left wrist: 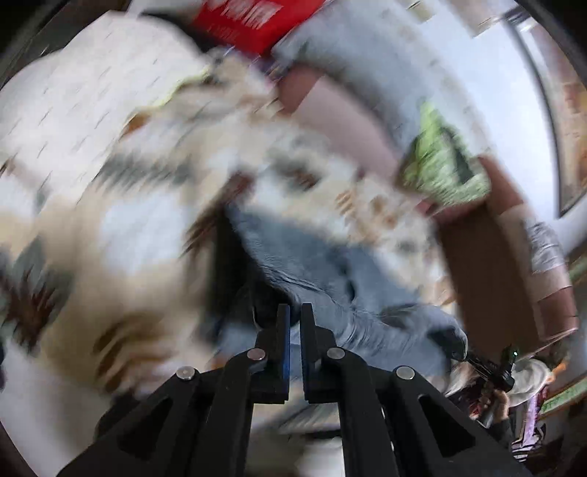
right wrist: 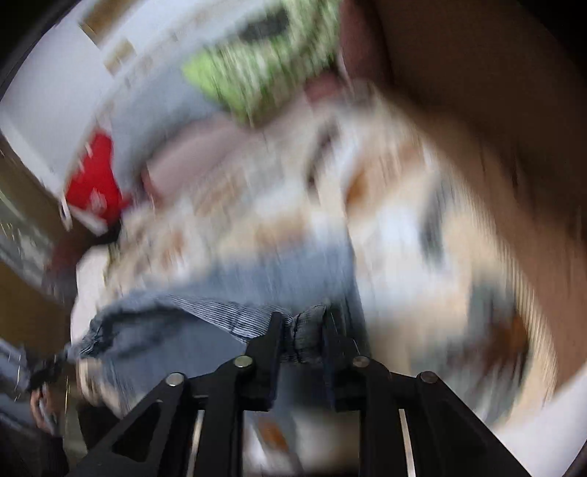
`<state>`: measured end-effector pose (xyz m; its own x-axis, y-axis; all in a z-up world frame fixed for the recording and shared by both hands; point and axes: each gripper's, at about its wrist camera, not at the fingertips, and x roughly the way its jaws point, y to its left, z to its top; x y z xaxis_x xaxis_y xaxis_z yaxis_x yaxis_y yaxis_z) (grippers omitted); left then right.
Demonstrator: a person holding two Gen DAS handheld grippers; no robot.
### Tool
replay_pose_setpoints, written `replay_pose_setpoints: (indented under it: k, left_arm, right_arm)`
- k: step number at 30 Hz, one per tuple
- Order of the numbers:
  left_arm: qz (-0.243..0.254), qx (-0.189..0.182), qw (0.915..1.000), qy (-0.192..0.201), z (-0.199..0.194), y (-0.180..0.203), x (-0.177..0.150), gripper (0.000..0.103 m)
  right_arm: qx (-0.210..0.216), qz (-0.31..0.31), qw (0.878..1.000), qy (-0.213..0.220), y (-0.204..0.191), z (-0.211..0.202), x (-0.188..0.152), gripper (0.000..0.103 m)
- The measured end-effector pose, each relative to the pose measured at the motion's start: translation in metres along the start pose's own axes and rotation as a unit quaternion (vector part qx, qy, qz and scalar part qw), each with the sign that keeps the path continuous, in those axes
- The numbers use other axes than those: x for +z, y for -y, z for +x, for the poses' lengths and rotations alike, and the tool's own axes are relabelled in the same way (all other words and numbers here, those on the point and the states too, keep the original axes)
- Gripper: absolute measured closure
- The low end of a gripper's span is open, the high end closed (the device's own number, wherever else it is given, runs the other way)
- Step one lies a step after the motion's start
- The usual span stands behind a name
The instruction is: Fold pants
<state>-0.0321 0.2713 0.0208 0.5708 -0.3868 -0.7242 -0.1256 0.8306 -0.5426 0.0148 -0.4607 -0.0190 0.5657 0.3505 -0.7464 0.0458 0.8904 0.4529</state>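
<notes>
Both views are blurred by motion. The pants [left wrist: 330, 271] are light blue-grey striped cloth, held up above a patterned bedspread [left wrist: 110, 220]. My left gripper [left wrist: 295, 312] is nearly closed on an edge of the pants, with a thin gap showing between the pads. In the right wrist view my right gripper [right wrist: 302, 323] is shut on a bunched fold of the pants [right wrist: 205, 315], which stretch away to the left. The other gripper and the hand holding it show at the far edge of each view.
A red box [left wrist: 249, 22], a pink pillow [left wrist: 330, 110] and a green patterned cushion [left wrist: 444, 168] lie at the far side of the bed. A brown wooden headboard [left wrist: 513, 264] stands on the right. A white wall is behind.
</notes>
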Motion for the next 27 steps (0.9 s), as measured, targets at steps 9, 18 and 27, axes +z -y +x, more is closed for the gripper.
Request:
replay_pose_setpoints:
  k: [9,18,27]
  left_arm:
    - [0.040,0.025,0.9982,0.037,0.006,0.048,0.018,0.048]
    - [0.105,0.088,0.9894,-0.049,0.117,0.077,-0.008,0.047]
    - [0.110,0.079,0.9899,-0.041,0.120,0.061,-0.014,0.047]
  right_arm:
    - [0.001,0.096,0.994,0.045,0.032,-0.028,-0.010,0.032]
    - [0.058,0.192,0.977,-0.069,0.040,0.066,0.057,0.038]
    - [-0.044,-0.001,0.997,0.062,-0.027,0.031,0.076,0.080]
